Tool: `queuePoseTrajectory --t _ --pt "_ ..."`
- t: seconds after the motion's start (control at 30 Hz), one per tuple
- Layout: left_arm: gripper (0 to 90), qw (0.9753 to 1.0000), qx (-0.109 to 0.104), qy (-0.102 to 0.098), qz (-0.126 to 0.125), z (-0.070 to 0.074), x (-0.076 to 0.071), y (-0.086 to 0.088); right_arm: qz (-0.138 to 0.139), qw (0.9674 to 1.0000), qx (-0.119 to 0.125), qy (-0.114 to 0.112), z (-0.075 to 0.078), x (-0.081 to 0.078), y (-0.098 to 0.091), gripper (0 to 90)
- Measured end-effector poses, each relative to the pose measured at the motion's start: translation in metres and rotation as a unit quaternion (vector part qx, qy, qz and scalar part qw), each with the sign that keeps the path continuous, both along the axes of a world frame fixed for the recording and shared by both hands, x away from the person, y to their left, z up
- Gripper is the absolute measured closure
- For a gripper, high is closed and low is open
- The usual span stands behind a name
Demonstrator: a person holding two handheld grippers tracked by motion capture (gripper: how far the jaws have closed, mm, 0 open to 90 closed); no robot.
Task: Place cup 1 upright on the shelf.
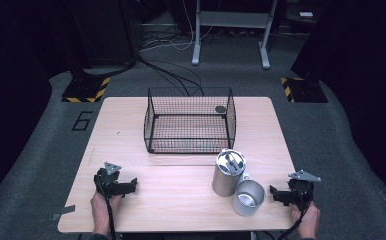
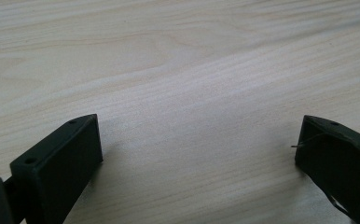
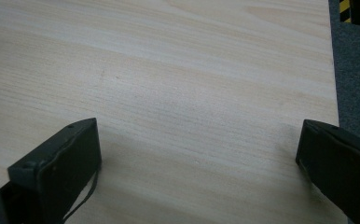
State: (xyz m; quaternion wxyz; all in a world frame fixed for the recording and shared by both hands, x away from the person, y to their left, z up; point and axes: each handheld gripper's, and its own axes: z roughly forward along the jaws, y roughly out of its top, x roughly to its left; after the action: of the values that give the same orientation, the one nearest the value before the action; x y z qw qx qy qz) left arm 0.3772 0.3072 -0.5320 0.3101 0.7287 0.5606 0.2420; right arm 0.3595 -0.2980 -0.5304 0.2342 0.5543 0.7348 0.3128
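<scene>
Two steel cups sit on the wooden table on the person's side of the wire basket: the taller cup upright with something metallic inside, the shorter cup touching it, nearer the person. Right gripper rests on the table just beside the shorter cup, jaws spread wide, holding nothing; judged best placed to take it first. Left gripper lies well apart from the cups, jaws likewise spread and unloaded. Basket stands open-topped, likely the destination. Pale woodgrain tabletop; grey carpet, cables and hazard-striped stand bases beyond the basket.
</scene>
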Motion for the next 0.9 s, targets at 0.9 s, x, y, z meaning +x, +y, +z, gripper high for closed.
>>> queuePoseTrajectory --t 0.9 --pt "0.1 0.9989 -0.010 -0.002 -0.045 0.011 -0.005 -0.007 -0.004 1.0000 -0.002 -0.001 0.000 0.000 0.000 0.0"
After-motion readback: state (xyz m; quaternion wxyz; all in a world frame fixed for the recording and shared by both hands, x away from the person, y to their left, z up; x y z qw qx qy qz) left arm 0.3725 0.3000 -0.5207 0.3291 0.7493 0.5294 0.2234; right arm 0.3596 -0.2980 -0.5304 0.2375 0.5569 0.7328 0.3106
